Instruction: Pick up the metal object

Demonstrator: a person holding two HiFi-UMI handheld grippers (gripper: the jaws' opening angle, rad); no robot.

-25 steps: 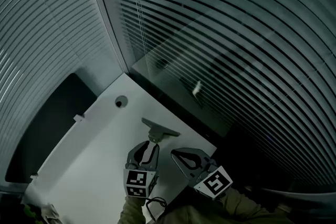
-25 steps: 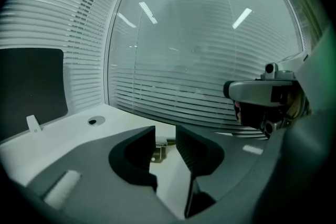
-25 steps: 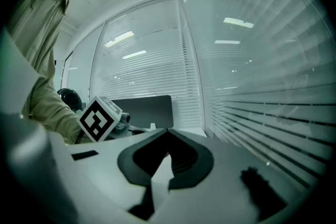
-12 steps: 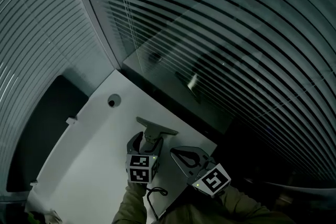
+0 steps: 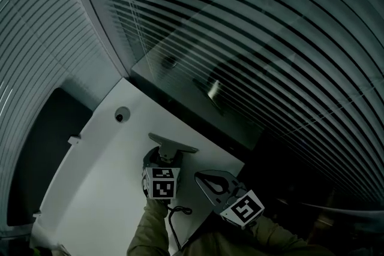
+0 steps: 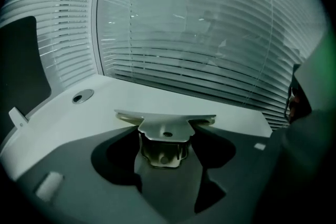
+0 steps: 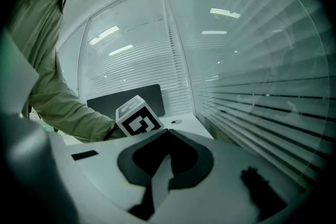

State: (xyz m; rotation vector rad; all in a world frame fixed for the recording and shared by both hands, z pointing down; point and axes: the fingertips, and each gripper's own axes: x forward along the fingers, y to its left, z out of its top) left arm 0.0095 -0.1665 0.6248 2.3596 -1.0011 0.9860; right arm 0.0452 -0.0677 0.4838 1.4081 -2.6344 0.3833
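Note:
The metal object (image 5: 173,147) is a T-shaped bracket with a flat top bar that rests on the white table (image 5: 102,183). In the left gripper view the metal object (image 6: 165,139) sits between my left gripper's (image 6: 166,129) jaws. Those jaws are opening, and a dark gap shows on each side of the bracket's body. From the head view, my left gripper (image 5: 162,156) reaches over the bracket's stem from the near side. My right gripper (image 5: 201,176) hovers just right of it with its jaws shut and nothing between them; in its own view my right gripper (image 7: 167,132) shows its tips meeting.
Slatted blinds behind glass close off the far side and the right. A round cable hole (image 5: 122,115) is set in the table near the corner. A dark panel (image 5: 36,147) stands beyond the table's left edge. A thin cable (image 5: 179,213) trails behind the left gripper.
My left gripper has slid forward over the bracket and its jaws have spread wider. The right gripper has stayed beside it, still shut.

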